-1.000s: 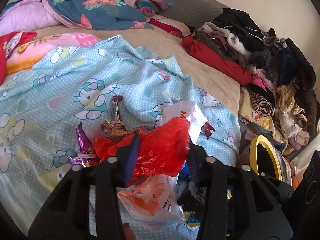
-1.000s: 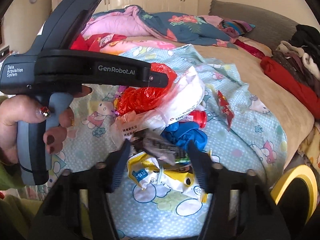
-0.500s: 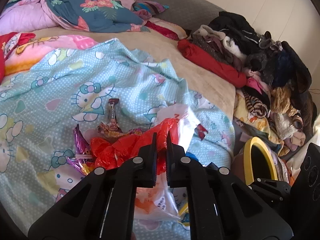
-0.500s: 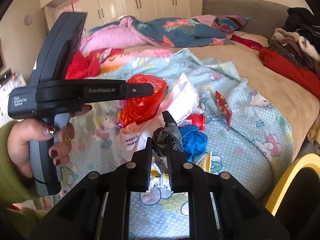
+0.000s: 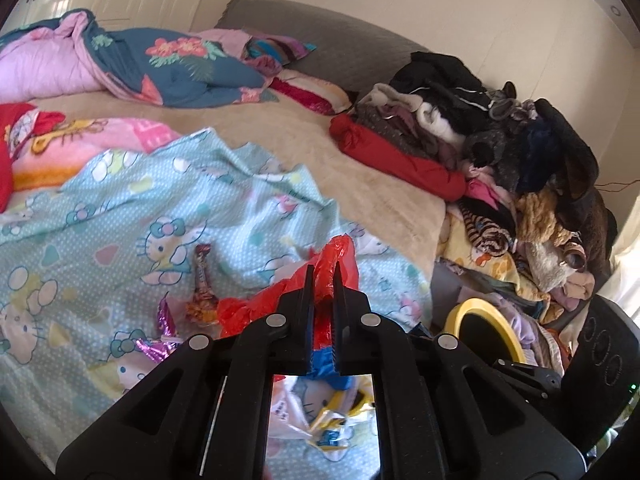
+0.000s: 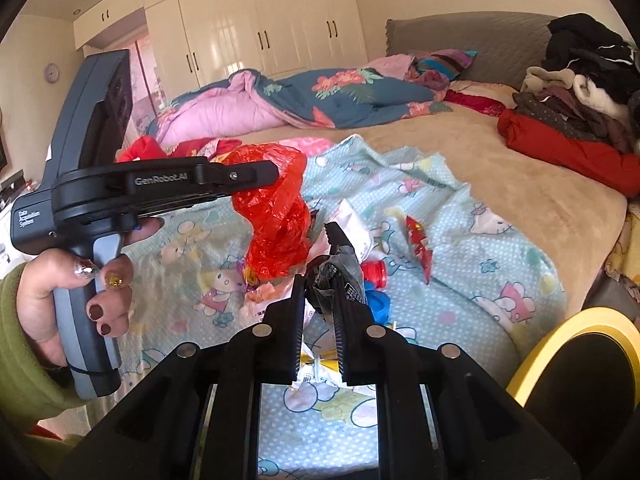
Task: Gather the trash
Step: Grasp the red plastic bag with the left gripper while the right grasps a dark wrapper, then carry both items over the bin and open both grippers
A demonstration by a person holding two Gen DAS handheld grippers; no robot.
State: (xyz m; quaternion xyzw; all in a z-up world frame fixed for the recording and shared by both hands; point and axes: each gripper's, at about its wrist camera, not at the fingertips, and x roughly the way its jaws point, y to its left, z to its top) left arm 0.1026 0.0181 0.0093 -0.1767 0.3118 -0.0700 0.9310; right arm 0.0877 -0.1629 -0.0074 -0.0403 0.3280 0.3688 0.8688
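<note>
Overhead, red bag (image 6: 280, 216) hanging lengthwise downward

I see a thin, shiny red plastic bag (image 6: 276, 216), all crinkly. Near it is a dark, crumpled foil wrapper (image 6: 340, 276). The blue cartoon sheet (image 5: 120, 216) is soft, matt cloth. On the far side, my cupboard doors (image 6: 256, 20) look smooth and glossy. Both black grippers look like matt, hard plastic.

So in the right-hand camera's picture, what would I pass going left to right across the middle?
Hand on the left gripper's handle → red plastic bag → dark wrapper in the right gripper → red snack packet → yellow-rimmed bin.
</note>
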